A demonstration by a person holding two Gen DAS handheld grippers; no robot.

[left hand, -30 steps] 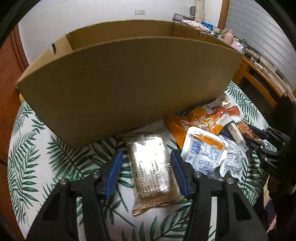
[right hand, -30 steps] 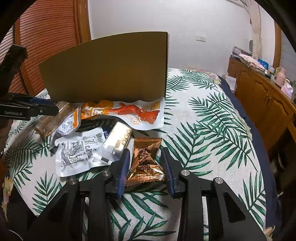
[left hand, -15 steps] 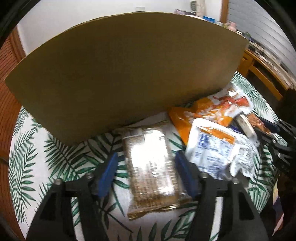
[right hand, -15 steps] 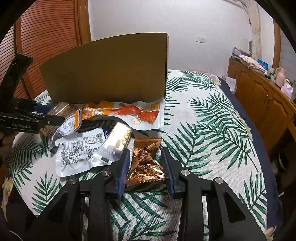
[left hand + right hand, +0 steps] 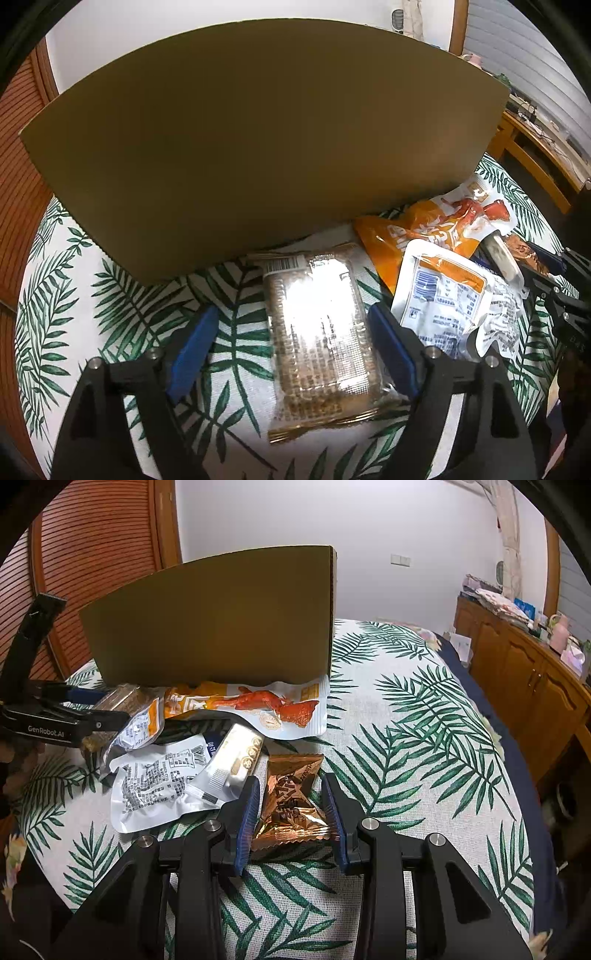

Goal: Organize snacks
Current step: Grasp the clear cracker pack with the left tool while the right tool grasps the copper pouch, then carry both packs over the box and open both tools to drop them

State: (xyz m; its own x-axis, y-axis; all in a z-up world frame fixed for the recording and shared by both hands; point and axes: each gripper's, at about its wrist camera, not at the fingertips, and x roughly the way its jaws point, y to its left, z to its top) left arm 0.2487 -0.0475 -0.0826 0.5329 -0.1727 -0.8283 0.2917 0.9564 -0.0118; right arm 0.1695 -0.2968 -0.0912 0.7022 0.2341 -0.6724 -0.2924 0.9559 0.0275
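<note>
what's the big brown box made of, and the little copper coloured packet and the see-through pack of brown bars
Big brown box: looks like plain matte cardboard; a raw cut edge shows at its corner.
Small copper-coloured packet: probably metallised foil film, shiny and creased, with a serrated seal.
See-through pack of brown bars: clear glossy plastic film, judging by the strong glare and the contents showing through; its crimped end looks golden.

light: dim, warm | glare: clear wrapper (image 5: 317, 325) | edges: fisheye-bent, dark
</note>
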